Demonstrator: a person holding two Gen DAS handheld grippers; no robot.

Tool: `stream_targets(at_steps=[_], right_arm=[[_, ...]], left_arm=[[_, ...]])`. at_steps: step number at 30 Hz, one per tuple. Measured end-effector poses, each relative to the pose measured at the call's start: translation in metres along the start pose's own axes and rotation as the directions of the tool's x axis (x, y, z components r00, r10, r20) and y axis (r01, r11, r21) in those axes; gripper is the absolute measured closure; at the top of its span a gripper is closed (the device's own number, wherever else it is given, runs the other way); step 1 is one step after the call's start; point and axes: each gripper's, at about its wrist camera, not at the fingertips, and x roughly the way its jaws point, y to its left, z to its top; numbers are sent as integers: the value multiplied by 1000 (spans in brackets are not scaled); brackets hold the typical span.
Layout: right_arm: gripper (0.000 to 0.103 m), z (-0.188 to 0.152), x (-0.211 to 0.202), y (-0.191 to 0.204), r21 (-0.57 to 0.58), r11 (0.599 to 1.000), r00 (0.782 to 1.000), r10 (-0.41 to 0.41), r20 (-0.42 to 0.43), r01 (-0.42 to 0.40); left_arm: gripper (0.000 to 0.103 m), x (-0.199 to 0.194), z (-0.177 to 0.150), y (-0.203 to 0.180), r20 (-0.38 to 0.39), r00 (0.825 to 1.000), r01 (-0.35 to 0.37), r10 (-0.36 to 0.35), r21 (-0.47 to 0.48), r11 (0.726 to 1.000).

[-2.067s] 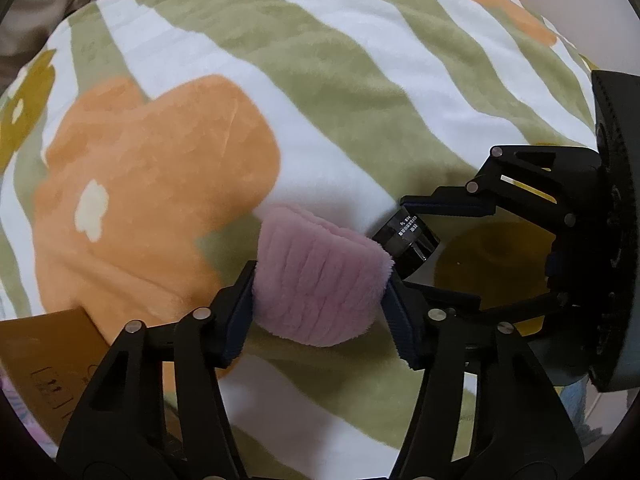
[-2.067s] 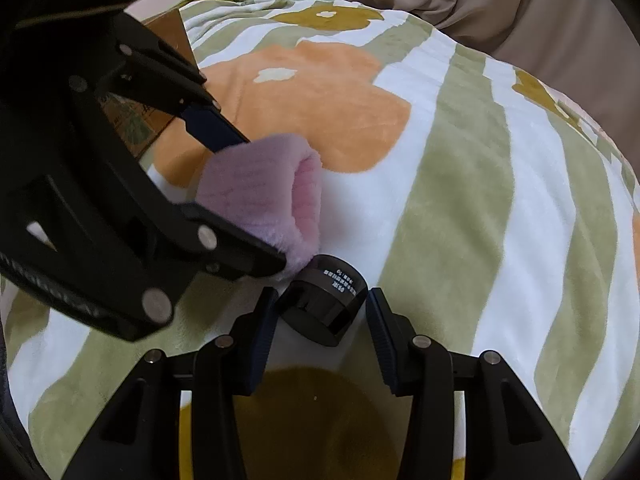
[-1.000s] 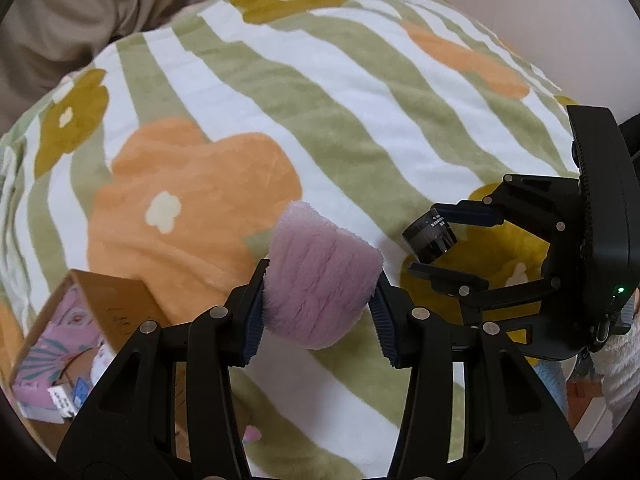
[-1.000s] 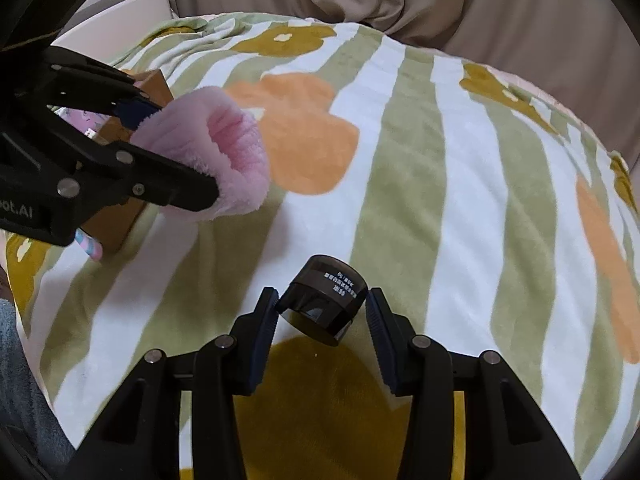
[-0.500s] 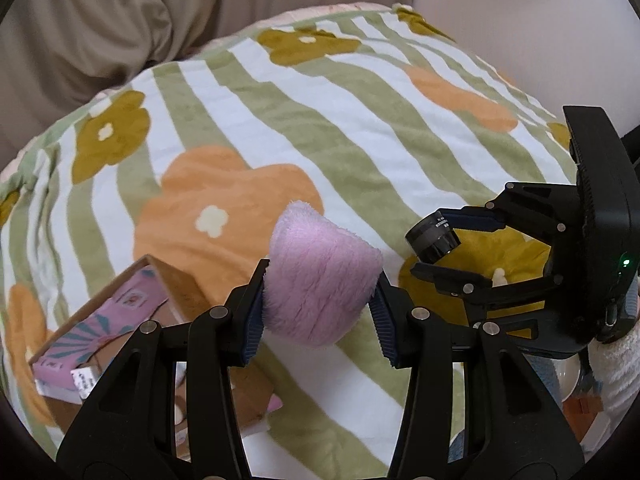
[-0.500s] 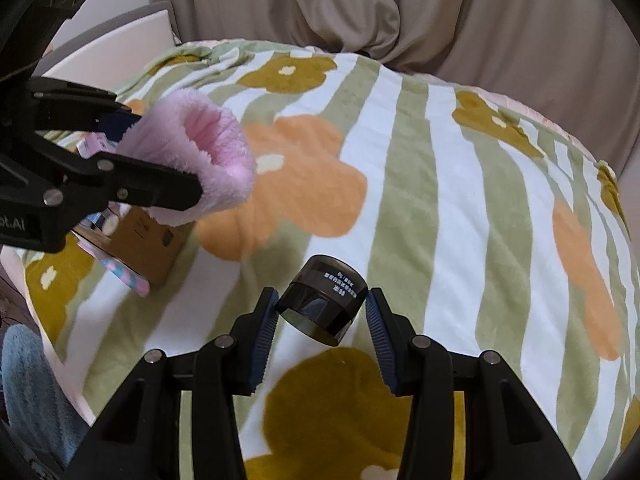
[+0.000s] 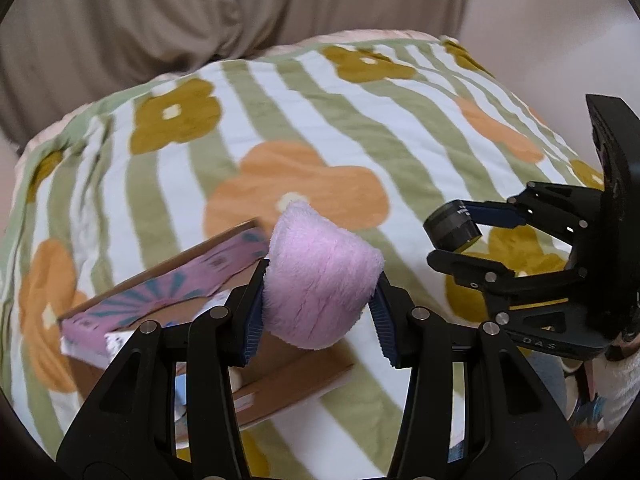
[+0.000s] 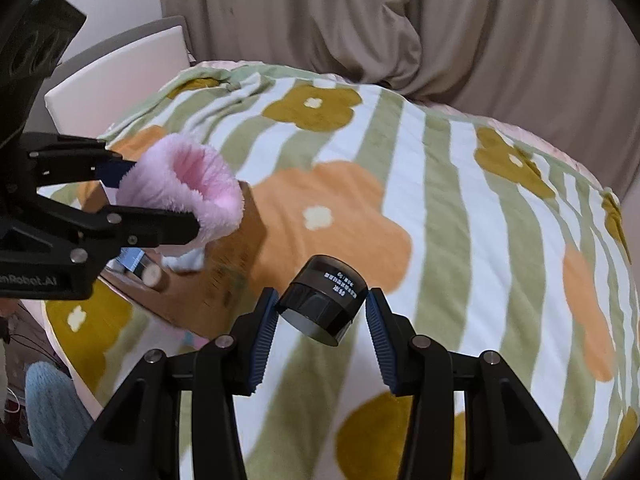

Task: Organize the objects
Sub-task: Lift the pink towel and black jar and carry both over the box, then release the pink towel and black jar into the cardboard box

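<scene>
My left gripper (image 7: pixel 320 312) is shut on a fluffy pink cuff (image 7: pixel 316 284) and holds it in the air above an open cardboard box (image 7: pixel 168 296) with a pink patterned flap. The cuff (image 8: pixel 188 184) and the left gripper (image 8: pixel 160 200) also show in the right wrist view, over the box (image 8: pixel 216 280). My right gripper (image 8: pixel 322 312) is shut on a small black cylinder with white print (image 8: pixel 324 300), held above the blanket. It shows at the right of the left wrist view (image 7: pixel 452 228), to the right of the cuff.
A green and white striped blanket with orange and mustard flowers (image 7: pixel 360 120) covers the bed. A beige curtain (image 8: pixel 400 20) hangs behind it. A white headboard panel (image 8: pixel 120 76) stands at the left. The box holds several small items (image 8: pixel 144 268).
Both grippers have lifted away from the blanket with their objects. The left gripper has carried the pink cuff left, over the cardboard box, which has come into full view.
</scene>
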Motion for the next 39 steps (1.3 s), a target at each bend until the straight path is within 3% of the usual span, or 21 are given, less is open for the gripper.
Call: stream_targets(at_steps=[8, 19, 29, 39], right_arm=[[61, 33, 12, 65, -55, 997, 999, 48, 5, -48], [61, 58, 54, 144, -49, 992, 993, 111, -50, -114], [61, 53, 108, 183, -20, 993, 986, 115, -122, -118], [61, 50, 125, 185, 17, 994, 987, 106, -125, -104]], left_arm=[[60, -26, -31, 78, 15, 997, -70, 72, -117, 991], [60, -31, -96, 178, -34, 980, -196, 194, -274, 942], [60, -2, -148, 225, -79, 974, -226, 212, -361, 904], [60, 10, -146, 237, -62, 974, -223, 217, -417, 881]])
